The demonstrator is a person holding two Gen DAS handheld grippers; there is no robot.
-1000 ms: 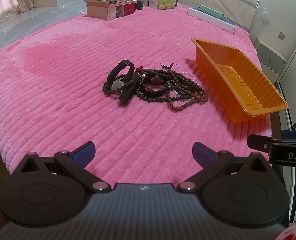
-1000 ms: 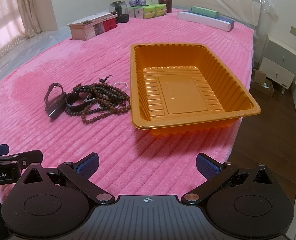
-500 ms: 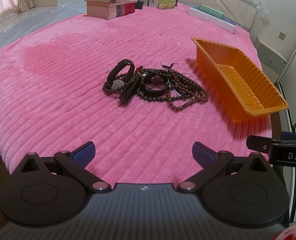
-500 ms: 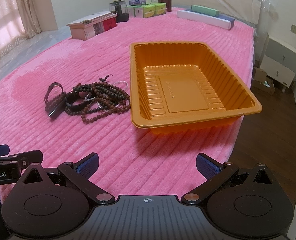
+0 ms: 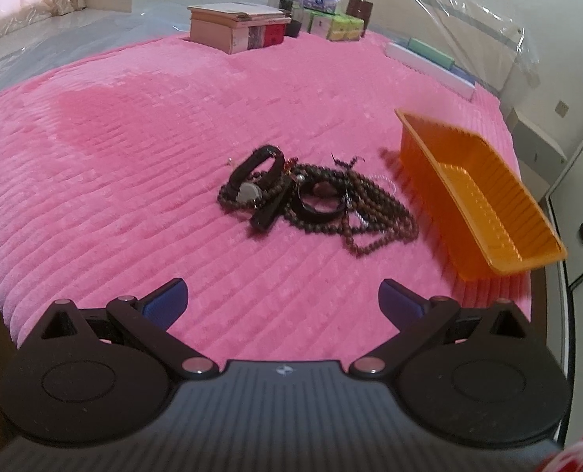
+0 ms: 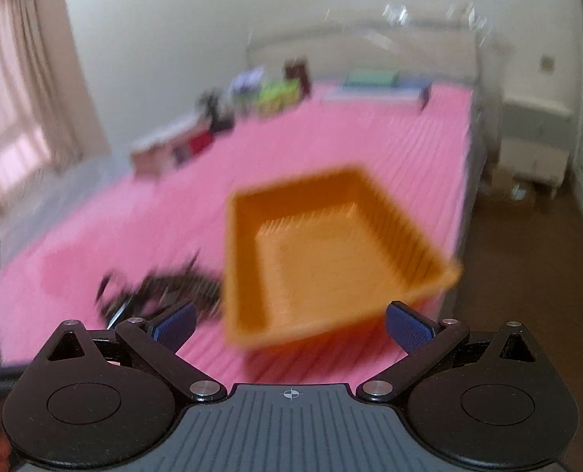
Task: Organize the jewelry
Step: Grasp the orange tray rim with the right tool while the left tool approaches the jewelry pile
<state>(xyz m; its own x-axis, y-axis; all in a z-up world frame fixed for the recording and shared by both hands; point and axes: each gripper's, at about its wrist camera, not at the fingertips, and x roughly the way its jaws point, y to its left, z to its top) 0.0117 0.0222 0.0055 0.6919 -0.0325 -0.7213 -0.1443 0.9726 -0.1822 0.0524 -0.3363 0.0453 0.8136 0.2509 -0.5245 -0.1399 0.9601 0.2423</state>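
A tangled pile of jewelry (image 5: pixel 311 200), dark bead strands, black bands and a watch, lies on the pink bedspread (image 5: pixel 154 149). An empty orange plastic tray (image 5: pixel 488 212) sits to its right near the bed's corner. My left gripper (image 5: pixel 283 302) hovers open above the near edge of the bed, well short of the pile. The right wrist view is blurred by motion: the orange tray (image 6: pixel 331 251) fills the middle, the jewelry pile (image 6: pixel 161 291) is a dark smear at its left. My right gripper (image 6: pixel 290 321) is open and holds nothing.
Boxes and books (image 5: pixel 236 27) and small cartons (image 5: pixel 331 15) stand at the far end of the bed. A long flat box (image 5: pixel 429 67) lies at the back right. A white nightstand (image 6: pixel 535 137) and dark wooden floor (image 6: pixel 527 275) are to the right.
The right gripper has swung quickly, tilting up and back; its view is now blurred and the tray looks farther away. The left gripper has moved slightly closer to the pile.
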